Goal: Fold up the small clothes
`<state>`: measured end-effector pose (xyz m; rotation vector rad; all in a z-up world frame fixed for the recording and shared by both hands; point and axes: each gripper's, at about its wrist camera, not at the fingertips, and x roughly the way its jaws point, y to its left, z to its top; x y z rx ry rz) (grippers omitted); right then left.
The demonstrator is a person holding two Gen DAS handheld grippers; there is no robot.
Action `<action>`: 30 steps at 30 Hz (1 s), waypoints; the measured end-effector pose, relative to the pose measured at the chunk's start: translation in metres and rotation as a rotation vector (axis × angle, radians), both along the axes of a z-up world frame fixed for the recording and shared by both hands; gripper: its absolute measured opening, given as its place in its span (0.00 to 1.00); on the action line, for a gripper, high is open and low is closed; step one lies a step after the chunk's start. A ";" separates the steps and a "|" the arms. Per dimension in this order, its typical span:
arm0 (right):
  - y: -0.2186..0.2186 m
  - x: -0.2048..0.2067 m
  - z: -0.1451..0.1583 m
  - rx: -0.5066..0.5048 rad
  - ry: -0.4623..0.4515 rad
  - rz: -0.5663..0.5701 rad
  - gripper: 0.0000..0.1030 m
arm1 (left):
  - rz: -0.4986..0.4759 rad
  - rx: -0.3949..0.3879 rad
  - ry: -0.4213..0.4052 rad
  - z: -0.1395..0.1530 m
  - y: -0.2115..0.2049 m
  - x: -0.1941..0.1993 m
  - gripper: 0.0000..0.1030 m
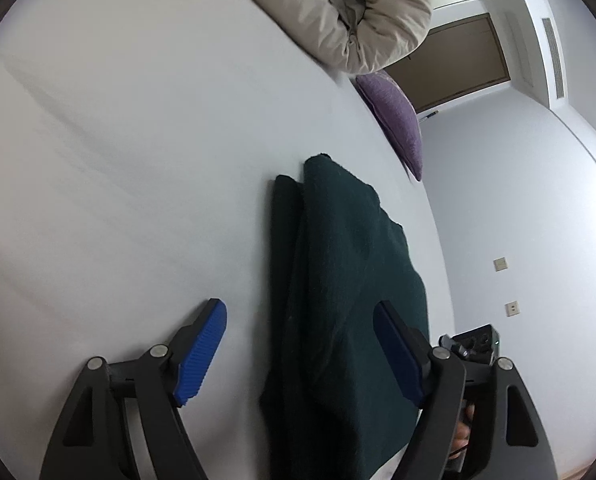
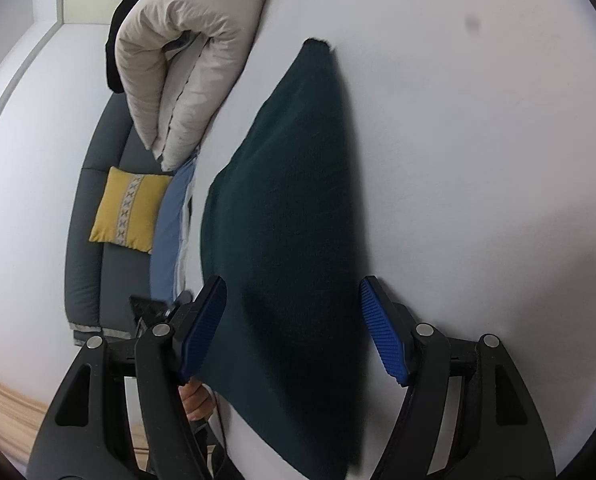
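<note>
Left claw (image 1: 300, 350) open over folded dark green garment (image 1: 350, 264), bed (image 1: 118, 160).

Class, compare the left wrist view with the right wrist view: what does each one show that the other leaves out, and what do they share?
Only the left wrist view shows the purple cushion and brown door. Only the right wrist view shows the yellow cushion on a grey sofa. Both show the folded dark green garment on the white surface, the beige padded jacket, and open blue-padded jaws.

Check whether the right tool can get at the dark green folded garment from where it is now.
Probably yes: the right tool stands open with the dark green folded garment directly ahead between its pads, and nothing lies across it on the white surface.
</note>
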<state>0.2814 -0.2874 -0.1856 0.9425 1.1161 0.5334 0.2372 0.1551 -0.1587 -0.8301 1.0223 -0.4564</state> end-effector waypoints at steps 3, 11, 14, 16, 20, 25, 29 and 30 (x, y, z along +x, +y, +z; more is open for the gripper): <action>0.005 0.002 -0.003 0.003 0.001 0.008 0.66 | -0.051 -0.024 0.029 -0.003 -0.012 0.015 0.79; 0.018 0.000 -0.002 -0.057 -0.004 0.049 0.67 | -0.109 -0.046 0.089 -0.007 -0.035 0.039 0.70; 0.027 0.002 -0.002 -0.099 0.001 0.071 0.58 | -0.161 -0.010 0.114 -0.011 -0.048 0.041 0.44; 0.030 0.001 -0.002 -0.120 0.002 0.078 0.51 | -0.166 -0.025 0.125 -0.015 -0.047 0.040 0.36; 0.032 -0.006 0.004 -0.154 -0.013 0.067 0.41 | -0.155 -0.014 0.116 -0.010 -0.049 0.034 0.27; 0.038 -0.027 0.034 -0.192 -0.063 0.057 0.37 | -0.164 0.044 0.072 0.019 -0.059 0.016 0.25; 0.034 -0.066 0.062 -0.195 -0.107 0.062 0.37 | -0.209 0.081 0.032 0.041 -0.073 -0.026 0.25; 0.032 -0.079 0.067 -0.195 -0.113 0.064 0.37 | -0.218 0.081 0.026 0.043 -0.076 -0.038 0.25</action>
